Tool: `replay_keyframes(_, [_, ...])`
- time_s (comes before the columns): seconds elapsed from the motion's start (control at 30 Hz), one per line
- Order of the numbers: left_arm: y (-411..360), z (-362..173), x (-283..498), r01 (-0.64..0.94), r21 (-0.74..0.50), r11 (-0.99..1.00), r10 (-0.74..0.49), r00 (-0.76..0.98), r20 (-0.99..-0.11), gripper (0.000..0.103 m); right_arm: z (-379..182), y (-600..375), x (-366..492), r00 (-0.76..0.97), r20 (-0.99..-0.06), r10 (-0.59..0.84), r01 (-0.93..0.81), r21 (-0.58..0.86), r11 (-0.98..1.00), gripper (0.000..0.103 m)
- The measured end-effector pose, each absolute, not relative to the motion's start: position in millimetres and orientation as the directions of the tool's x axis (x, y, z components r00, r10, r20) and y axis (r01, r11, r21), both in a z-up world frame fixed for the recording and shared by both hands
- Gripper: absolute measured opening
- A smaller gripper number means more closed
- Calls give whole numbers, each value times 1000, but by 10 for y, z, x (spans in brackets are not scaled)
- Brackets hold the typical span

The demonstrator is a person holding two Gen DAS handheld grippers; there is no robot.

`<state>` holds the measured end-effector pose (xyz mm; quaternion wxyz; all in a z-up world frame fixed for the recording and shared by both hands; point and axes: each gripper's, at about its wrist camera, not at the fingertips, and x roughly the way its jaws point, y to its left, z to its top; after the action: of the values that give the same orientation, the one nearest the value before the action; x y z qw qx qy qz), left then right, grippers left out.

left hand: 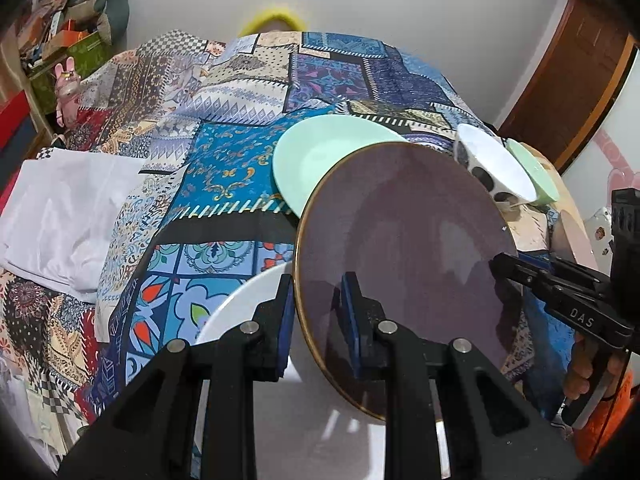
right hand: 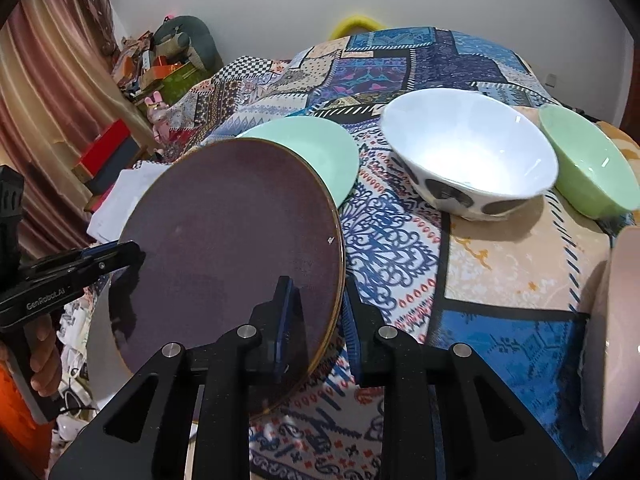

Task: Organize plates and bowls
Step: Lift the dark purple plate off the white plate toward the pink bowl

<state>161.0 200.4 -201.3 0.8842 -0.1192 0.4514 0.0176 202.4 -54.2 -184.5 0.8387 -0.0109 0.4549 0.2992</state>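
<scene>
Both grippers, left gripper (left hand: 317, 312) and right gripper (right hand: 317, 316), are clenching my purple plate (left hand: 404, 248); next calls for stacking it.

A multicoloured patchwork-patterned cloth (right hand: 500, 276) is being spread over the surface. A folded white fabric sheet (left hand: 68, 216) is being kept on it. A pink plush rabbit (left hand: 66, 88) is being propped beside cluttered boxes (left hand: 68, 36).

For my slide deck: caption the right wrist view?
Both tools grip a purple plate above the patterned cloth.
</scene>
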Motion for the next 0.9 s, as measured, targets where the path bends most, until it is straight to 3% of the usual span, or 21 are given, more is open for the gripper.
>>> replay_keyframes(0.9, [965,-1671,1282,-43,-183,982,-122,591,-797,22,-1496,-1397,1609,514,-730,449,-449,217,867,22])
